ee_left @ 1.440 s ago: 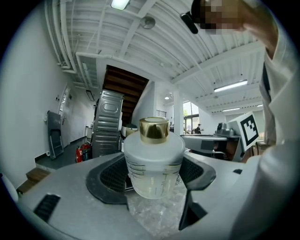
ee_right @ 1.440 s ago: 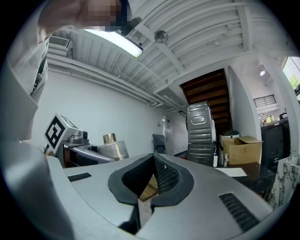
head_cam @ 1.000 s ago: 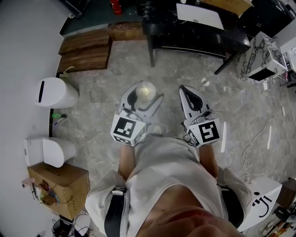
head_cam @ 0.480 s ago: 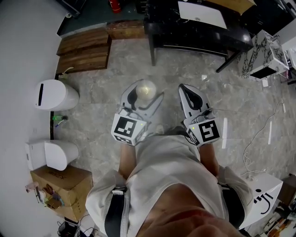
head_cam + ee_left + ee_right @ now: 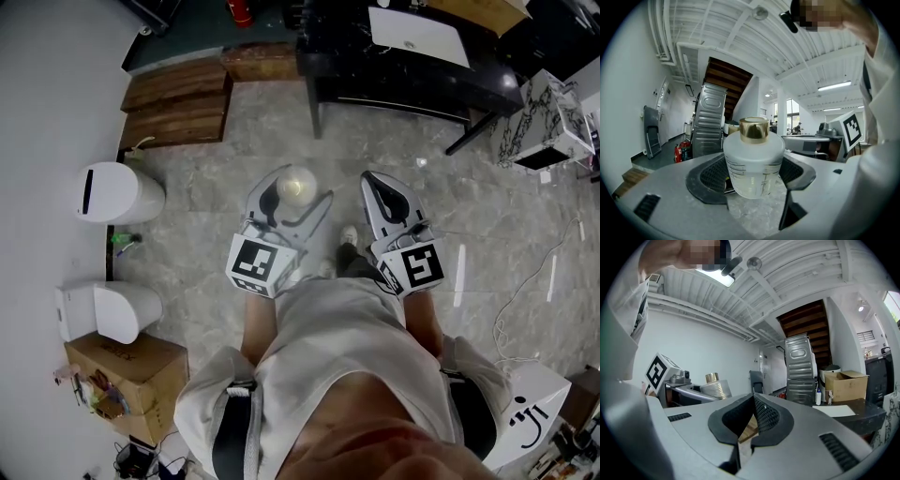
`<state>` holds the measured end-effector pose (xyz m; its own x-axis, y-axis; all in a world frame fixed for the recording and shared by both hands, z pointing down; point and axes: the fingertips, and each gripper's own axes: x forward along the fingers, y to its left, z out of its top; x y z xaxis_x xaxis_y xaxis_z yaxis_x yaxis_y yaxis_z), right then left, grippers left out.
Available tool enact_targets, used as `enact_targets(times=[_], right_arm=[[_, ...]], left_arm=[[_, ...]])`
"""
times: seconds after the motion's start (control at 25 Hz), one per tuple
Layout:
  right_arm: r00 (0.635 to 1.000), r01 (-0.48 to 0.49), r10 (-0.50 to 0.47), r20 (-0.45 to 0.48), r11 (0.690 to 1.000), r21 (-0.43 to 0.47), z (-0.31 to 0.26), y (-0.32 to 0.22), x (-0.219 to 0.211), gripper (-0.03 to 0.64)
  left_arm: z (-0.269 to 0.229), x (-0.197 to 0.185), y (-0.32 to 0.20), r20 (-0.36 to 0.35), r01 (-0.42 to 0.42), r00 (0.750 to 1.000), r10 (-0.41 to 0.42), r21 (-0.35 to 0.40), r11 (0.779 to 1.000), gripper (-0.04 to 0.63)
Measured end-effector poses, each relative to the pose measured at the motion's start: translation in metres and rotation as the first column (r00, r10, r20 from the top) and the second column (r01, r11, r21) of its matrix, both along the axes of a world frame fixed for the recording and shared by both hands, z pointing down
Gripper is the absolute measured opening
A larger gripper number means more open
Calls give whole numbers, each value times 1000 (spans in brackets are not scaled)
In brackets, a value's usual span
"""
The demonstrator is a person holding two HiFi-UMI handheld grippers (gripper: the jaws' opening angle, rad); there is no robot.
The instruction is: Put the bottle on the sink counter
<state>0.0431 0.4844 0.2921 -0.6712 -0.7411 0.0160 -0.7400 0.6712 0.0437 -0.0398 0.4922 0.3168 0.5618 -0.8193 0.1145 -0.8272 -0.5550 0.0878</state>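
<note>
- The left gripper (image 5: 296, 192) has its jaws closed on the bottle (image 5: 753, 161), one dark pad pressing each side of the body.
- The bottle is frosted and see-through, with a gold cap (image 5: 754, 130) (faint printed lines run across the front). It stands upright between the jaws.
- In the head view the bottle is held in the air above the grey stone floor (image 5: 216, 197), just in front of the person.
- The right gripper (image 5: 753, 413) has its jaws shut together, with nothing between them. It is beside the left gripper at about the same height.
- The black desk (image 5: 412, 80) with a white basin (image 5: 419, 36) on top lies ahead, well apart from the bottle.
- To the person's left, a white bin (image 5: 117, 192) and a cardboard box (image 5: 127, 370) stand by the wall.
</note>
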Motion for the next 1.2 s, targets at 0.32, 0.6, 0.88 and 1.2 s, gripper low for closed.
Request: enact_targets(times=[0.32, 0.6, 0.88, 1.2], right_arm=[[999, 41, -42, 22, 999, 9, -3, -56, 9, -2], [996, 81, -82, 36, 997, 8, -8, -96, 18, -2], [992, 115, -115, 51, 993, 5, -8, -128, 30, -2], [989, 138, -138, 55, 990, 0, -9, -155, 41, -2]], left_arm=[[-6, 8, -49, 15, 40, 999, -40, 4, 999, 327], [-10, 18, -85, 29, 77, 997, -77, 3, 997, 327], [-11, 27, -115, 43, 118, 992, -118, 0, 993, 327], [-11, 35, -137, 50, 149, 988, -149, 1, 989, 327]])
